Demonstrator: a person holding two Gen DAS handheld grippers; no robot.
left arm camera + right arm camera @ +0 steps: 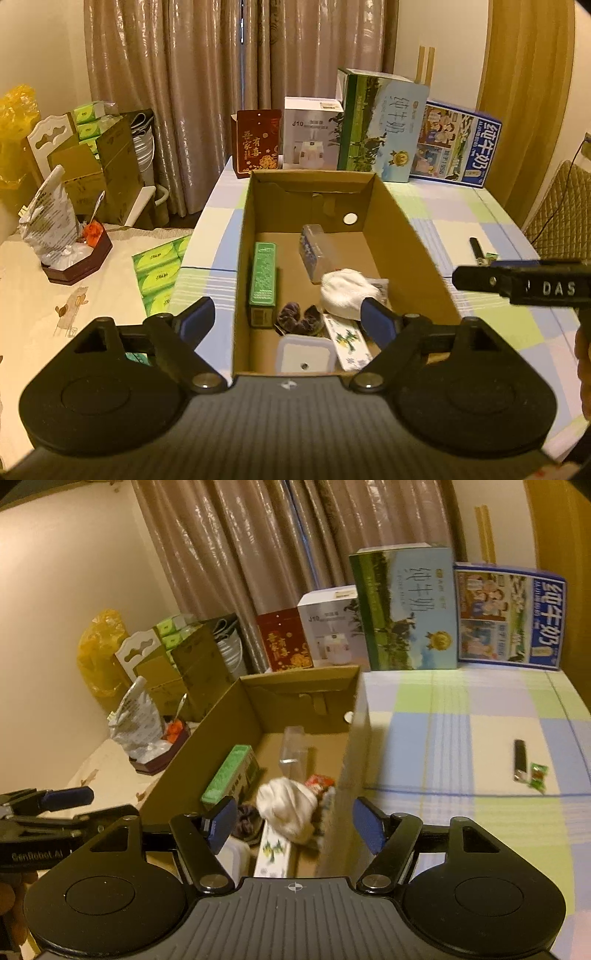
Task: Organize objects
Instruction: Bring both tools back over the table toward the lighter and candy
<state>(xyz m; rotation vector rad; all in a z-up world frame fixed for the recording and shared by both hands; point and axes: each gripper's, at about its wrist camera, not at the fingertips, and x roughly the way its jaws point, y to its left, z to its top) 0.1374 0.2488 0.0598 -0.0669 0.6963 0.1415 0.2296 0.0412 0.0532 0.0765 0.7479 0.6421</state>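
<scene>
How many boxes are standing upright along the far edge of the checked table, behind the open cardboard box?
4: red box leftmost, then white box, tall green milk box, and blue milk box rightmost. Others may be hidden behind them.

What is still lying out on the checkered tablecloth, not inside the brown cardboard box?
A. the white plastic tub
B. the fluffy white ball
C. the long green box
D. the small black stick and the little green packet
D. The small black stick and the little green packet lie side by side on the checkered tablecloth, to the right of the brown cardboard box; the other three things sit inside the box.
</scene>
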